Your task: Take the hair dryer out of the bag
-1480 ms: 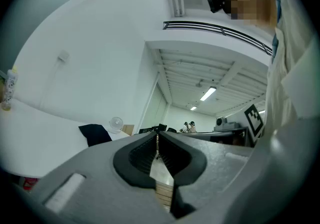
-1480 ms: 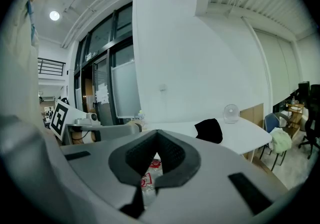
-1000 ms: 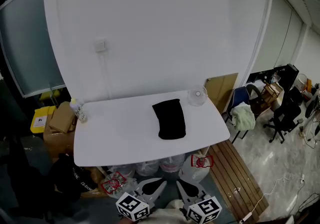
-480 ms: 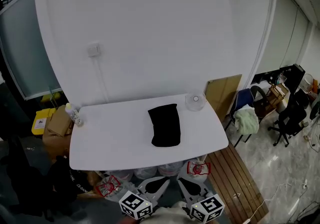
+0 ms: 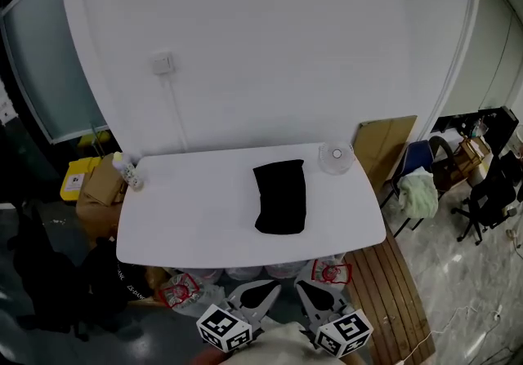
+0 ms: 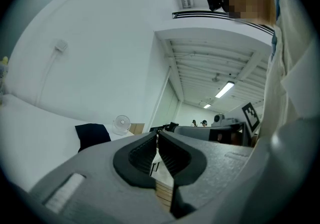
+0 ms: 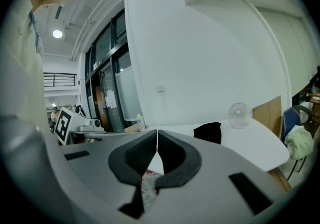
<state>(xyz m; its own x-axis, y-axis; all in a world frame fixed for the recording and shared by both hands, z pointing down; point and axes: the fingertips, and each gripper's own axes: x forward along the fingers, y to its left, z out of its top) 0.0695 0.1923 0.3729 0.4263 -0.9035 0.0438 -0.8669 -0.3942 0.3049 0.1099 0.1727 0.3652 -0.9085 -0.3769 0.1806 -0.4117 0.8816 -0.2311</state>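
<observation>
A black bag (image 5: 280, 197) is lying flat near the middle of a white table (image 5: 188, 216), and its contents are hidden from sight. Beyond the bag and to its right, a small round fan (image 5: 336, 156) is standing near the table's far corner, while well to the bag's left a small bottle (image 5: 129, 172) is standing at the table's edge. On the near side of the bag, well apart from it and short of the table, the left gripper (image 6: 158, 135) and the right gripper (image 7: 157, 134) are hovering side by side, each with its fingers (image 6: 142, 153) pressed together and pinching nothing.
</observation>
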